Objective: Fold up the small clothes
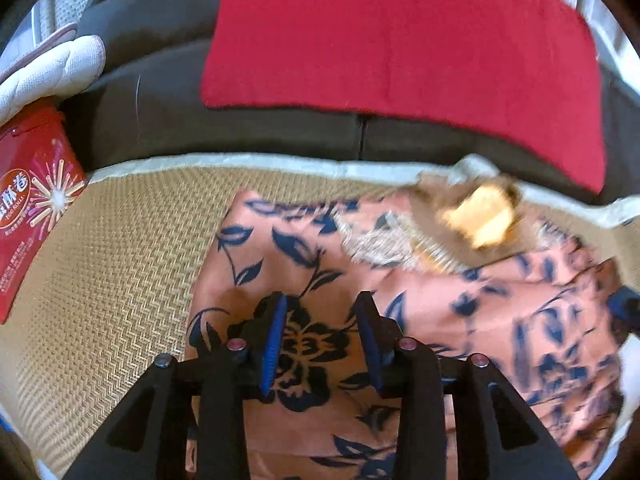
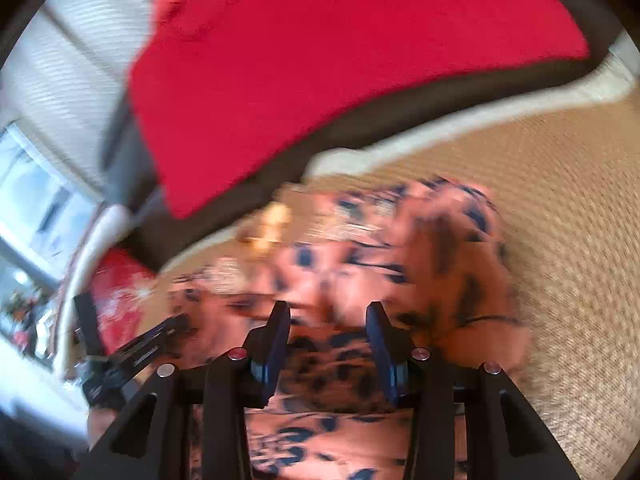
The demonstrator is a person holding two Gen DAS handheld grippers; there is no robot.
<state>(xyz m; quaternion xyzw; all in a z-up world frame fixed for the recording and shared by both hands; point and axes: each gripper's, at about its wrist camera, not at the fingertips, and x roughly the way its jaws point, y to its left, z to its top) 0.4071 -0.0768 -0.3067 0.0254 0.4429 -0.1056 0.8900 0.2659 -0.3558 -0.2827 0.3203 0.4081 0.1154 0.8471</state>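
Hovering both grippers, left gripper (image 1: 322,312) and right gripper (image 2: 328,320), released, over the garment (image 1: 400,300); I judge folding unfinished.

i saw a woven straw mat (image 1: 120,248) with a pale cloth border. behind it ran a dark sofa (image 1: 168,120) with a red cloth (image 1: 400,40) draped over it. left of the mat lay a red snack box (image 1: 32,208) beside a white quilted cushion (image 1: 52,72).

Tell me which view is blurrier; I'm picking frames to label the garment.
Left wrist view: mostly sharp, floral garment and woven mat crisp, smeared only at far right. Right wrist view: motion-blurred throughout, garment print smeared.
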